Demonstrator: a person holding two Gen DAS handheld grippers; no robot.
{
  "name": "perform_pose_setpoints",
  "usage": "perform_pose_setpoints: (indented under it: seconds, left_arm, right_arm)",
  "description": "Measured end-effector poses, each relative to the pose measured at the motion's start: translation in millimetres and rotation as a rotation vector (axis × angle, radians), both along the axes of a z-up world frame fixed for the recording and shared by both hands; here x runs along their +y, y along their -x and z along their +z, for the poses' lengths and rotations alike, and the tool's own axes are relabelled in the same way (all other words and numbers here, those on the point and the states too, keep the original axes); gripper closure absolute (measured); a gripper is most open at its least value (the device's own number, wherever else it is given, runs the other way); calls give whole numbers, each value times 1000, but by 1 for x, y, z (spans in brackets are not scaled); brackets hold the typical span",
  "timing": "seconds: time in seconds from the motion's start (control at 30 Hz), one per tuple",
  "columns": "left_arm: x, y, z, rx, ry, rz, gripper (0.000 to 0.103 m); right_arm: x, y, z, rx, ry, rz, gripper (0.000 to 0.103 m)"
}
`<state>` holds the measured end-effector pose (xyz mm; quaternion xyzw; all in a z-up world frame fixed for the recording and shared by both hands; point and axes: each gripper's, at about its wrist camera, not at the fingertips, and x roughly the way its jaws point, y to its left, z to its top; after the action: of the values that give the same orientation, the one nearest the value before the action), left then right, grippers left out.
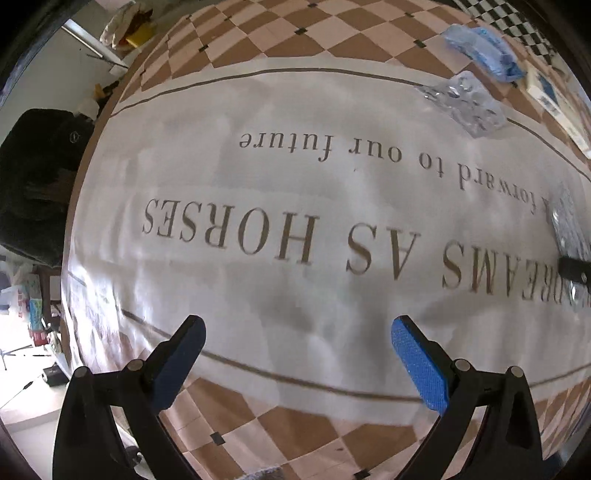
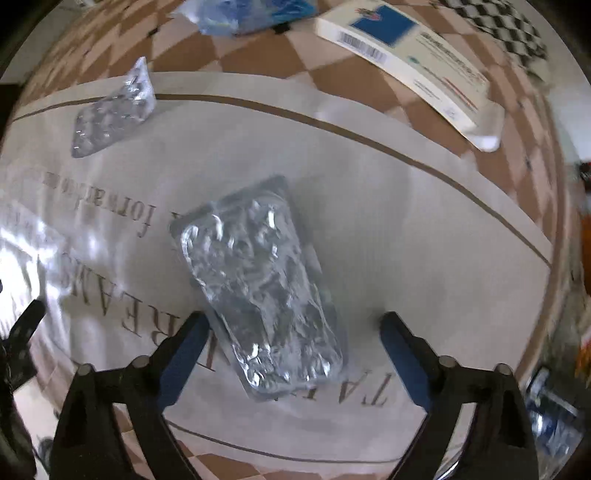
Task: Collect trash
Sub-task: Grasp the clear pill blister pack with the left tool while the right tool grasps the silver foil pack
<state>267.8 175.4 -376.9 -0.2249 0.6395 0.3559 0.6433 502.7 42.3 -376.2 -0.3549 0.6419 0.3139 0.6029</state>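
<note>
A silver blister pack (image 2: 262,288) lies on the white printed cloth (image 2: 424,240), between the fingers of my open right gripper (image 2: 295,328), nearer the left finger. A second silver blister pack (image 2: 110,114) lies at the far left of that view and shows in the left wrist view (image 1: 461,103) at the far right. A blue plastic wrapper (image 2: 251,14) and a white medicine box (image 2: 406,55) lie beyond. My left gripper (image 1: 295,332) is open and empty above the cloth's lettering. The right gripper's finger (image 1: 572,269) shows at the right edge.
The checkered brown tablecloth (image 1: 295,37) borders the white cloth. The blue wrapper (image 1: 484,51) and the box (image 1: 550,96) sit far right in the left wrist view. A dark bag (image 1: 37,184) sits beyond the table's left edge.
</note>
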Motion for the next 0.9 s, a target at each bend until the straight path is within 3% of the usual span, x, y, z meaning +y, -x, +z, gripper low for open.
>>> perform_pose_setpoints:
  seconds: [0.03, 0.1, 0.13, 0.4, 0.57, 0.73, 0.8, 0.9]
  left_arm:
    - [3, -3, -1, 3, 8, 8, 0]
    - [12, -14, 1, -6, 36, 42, 0]
    - [17, -18, 5, -16, 50, 63, 0]
    - [61, -102, 21, -167, 254, 229, 1]
    - [82, -141, -1, -156, 360, 320, 1]
    - [98, -152, -12, -117, 337, 395, 2]
    - [99, -150, -10, -113, 311, 409, 6]
    - [86, -152, -4, -87, 251, 368, 19]
  right_arm:
    - [0, 0, 1, -1, -3, -3, 15]
    - [-1, 2, 8, -15, -28, -28, 32]
    - [-3, 7, 13, -9, -35, -52, 35]
    - [-42, -75, 29, -59, -116, -492, 35]
    - [-49, -107, 20, -25, -79, -597, 34]
    - [-41, -124, 25, -36, -86, -623, 32]
    - [-34, -137, 23, -40, -74, -621, 30]
    - [-24, -134, 22, -77, -69, -600, 30]
